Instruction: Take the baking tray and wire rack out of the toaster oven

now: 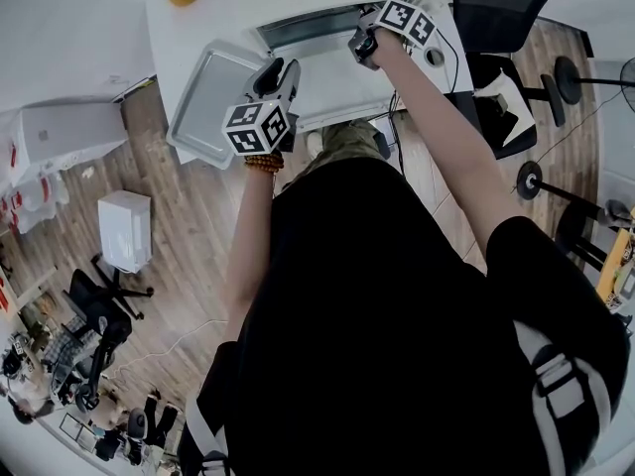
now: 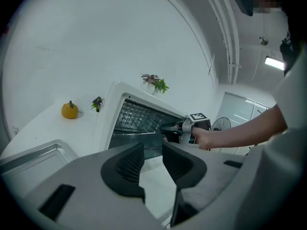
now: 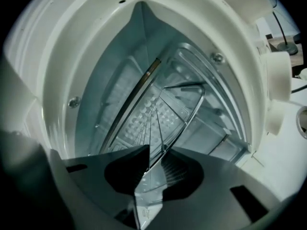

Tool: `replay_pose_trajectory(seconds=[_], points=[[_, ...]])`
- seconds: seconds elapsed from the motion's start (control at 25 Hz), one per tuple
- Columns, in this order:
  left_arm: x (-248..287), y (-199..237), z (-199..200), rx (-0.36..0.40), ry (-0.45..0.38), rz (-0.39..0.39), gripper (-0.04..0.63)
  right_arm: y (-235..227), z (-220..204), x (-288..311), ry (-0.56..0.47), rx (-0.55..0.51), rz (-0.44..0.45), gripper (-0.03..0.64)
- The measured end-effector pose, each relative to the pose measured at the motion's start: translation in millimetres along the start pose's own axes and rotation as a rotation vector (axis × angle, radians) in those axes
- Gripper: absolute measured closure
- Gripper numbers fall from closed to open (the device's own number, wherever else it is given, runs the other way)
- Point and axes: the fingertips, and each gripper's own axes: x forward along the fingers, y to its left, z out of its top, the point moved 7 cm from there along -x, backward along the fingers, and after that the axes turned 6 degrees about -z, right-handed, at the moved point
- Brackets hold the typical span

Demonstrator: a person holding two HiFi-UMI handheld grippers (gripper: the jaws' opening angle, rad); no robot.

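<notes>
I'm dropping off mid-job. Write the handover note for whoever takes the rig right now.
Left tool: open, empty, held above the table near the baking tray.
Right tool: reaching into the open toaster oven, shut on the front edge of the wire rack.
Baking tray: out, lying flat on the table left of the oven.
Wire rack: inside the oven, not yet drawn out.
Done: tray removed.
Left: pull the rack straight out and set it down.

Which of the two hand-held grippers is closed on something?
The right hand-held gripper: its jaws pinch the wire rack inside the toaster oven. The left hand-held gripper is empty, jaws apart.
</notes>
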Motion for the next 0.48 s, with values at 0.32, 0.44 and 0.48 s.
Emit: replay_pose_trajectory(seconds=[0.32, 0.44, 0.48], points=[[-0.1, -3.6, -10.8, -0.011, 0.030, -0.005, 0.463, 2.6, -0.2, -1.2, 0.033, 0.004, 0.024, 0.568], [1.5, -6.0, -15.9, -0.008, 0.051, -0.016, 0.465, 2.9, 0.0, -0.9, 0.046, 0.019, 0.037, 0.571], [2.0, -7.0, -17.2, -0.007, 0.056, -0.020, 0.465, 2.7, 0.2, -1.0, 0.048, 0.027, 0.045, 0.572]])
